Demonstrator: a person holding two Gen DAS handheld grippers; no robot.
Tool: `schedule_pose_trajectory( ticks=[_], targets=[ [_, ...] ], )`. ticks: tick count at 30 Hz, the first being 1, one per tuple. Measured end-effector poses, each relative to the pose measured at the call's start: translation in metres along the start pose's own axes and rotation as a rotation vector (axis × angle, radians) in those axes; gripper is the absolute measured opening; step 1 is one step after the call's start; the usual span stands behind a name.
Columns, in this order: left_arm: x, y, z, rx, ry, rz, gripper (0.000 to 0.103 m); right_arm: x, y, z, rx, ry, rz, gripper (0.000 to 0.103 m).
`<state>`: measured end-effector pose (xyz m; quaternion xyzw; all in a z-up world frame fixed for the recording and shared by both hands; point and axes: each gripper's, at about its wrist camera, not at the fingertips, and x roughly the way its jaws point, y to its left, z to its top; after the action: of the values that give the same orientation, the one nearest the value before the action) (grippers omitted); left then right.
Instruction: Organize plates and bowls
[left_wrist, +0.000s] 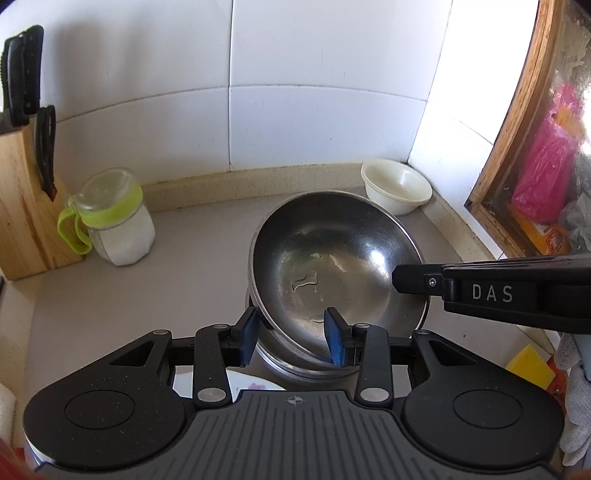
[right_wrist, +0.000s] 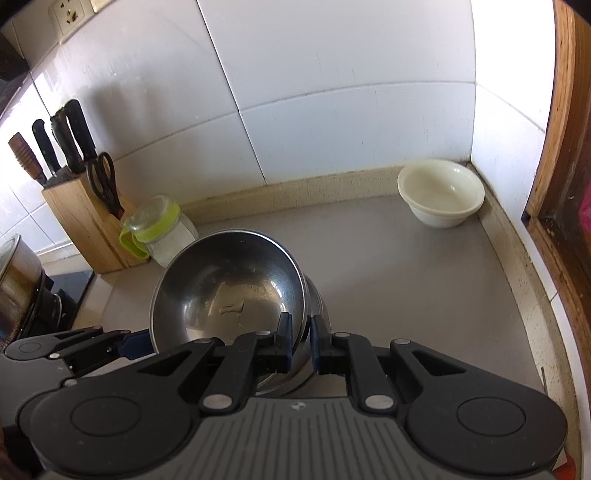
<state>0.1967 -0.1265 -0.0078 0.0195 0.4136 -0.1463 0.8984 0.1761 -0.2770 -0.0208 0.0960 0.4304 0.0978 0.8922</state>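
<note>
Kitchen counter corner, seen along both hand-held grippers. A stack of stainless steel bowls (left_wrist: 332, 258) occupies the middle of the grey countertop (right_wrist: 424, 295); the uppermost bowl is tilted, its opening turned toward the cameras, and a few water drops lie on its inner surface. At least one further steel bowl (left_wrist: 295, 365) shows beneath it, nested under the tilted one.

The left gripper (left_wrist: 293, 338) has its jaws partly spread across the near rim of the stack: one blue pad (left_wrist: 248, 334) lies outside the bowl wall and the other inside the top bowl, both set against the metal, so the stack is pinched at its left edge. The right gripper (right_wrist: 301, 341) has its jaws drawn close together on the right edge of the stack, one pad inside the top bowl and one against the outer wall of the bowls beneath; only the rims separate the pads. In the left wrist view the right gripper enters from the right margin, its black finger lying over the bowl's rim.

A cream plastic bowl (right_wrist: 441, 194) rests upright in the far right corner of the counter, well apart from the steel stack, against the white tiled wall (left_wrist: 295, 92). At the far left stand a wooden knife block (right_wrist: 86, 225) with knives and scissors, and just beside it a glass jar with a green lid band (left_wrist: 118, 219). A white plate (left_wrist: 236, 384) with a pink motif shows partly below the left gripper. A yellow sponge (left_wrist: 530, 365) lies at the right margin.
</note>
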Motion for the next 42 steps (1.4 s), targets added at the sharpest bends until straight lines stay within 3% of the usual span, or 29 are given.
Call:
schedule_pose_trajectory(
  ticks=[11,13,17,21,24,27,30,36,42],
  targets=[
    [0.001,0.03,-0.007,-0.048,-0.004,-0.002,0.046,0.007,-0.016,-0.006,0.019,-0.02,-0.042,0.021],
    [-0.002,0.036,-0.009,-0.053,-0.011,-0.011,0.053,0.007,-0.02,-0.008,0.027,-0.022,-0.037,0.03],
    [-0.005,0.043,-0.01,-0.045,-0.018,-0.036,0.059,0.011,-0.022,-0.009,0.04,-0.019,-0.022,0.035],
    [-0.001,0.047,-0.009,-0.061,-0.011,-0.089,0.067,0.015,-0.024,-0.009,0.062,-0.015,-0.01,0.037],
    [0.001,0.049,-0.009,-0.046,-0.023,-0.118,0.066,0.014,-0.029,-0.01,0.096,-0.025,0.006,0.037],
    [-0.001,0.052,-0.011,-0.004,-0.039,-0.182,0.069,0.015,-0.035,-0.012,0.107,-0.022,0.034,0.04],
    [0.001,0.051,-0.011,0.056,-0.05,-0.199,0.073,0.022,-0.041,-0.012,0.129,-0.011,0.059,0.042],
    [0.028,0.062,-0.009,0.019,0.009,-0.262,0.073,0.038,-0.042,-0.012,0.151,0.02,0.091,0.042],
    [0.057,0.073,-0.003,-0.049,0.086,-0.381,0.073,0.058,-0.046,-0.01,0.179,0.076,0.118,0.042]
  ],
)
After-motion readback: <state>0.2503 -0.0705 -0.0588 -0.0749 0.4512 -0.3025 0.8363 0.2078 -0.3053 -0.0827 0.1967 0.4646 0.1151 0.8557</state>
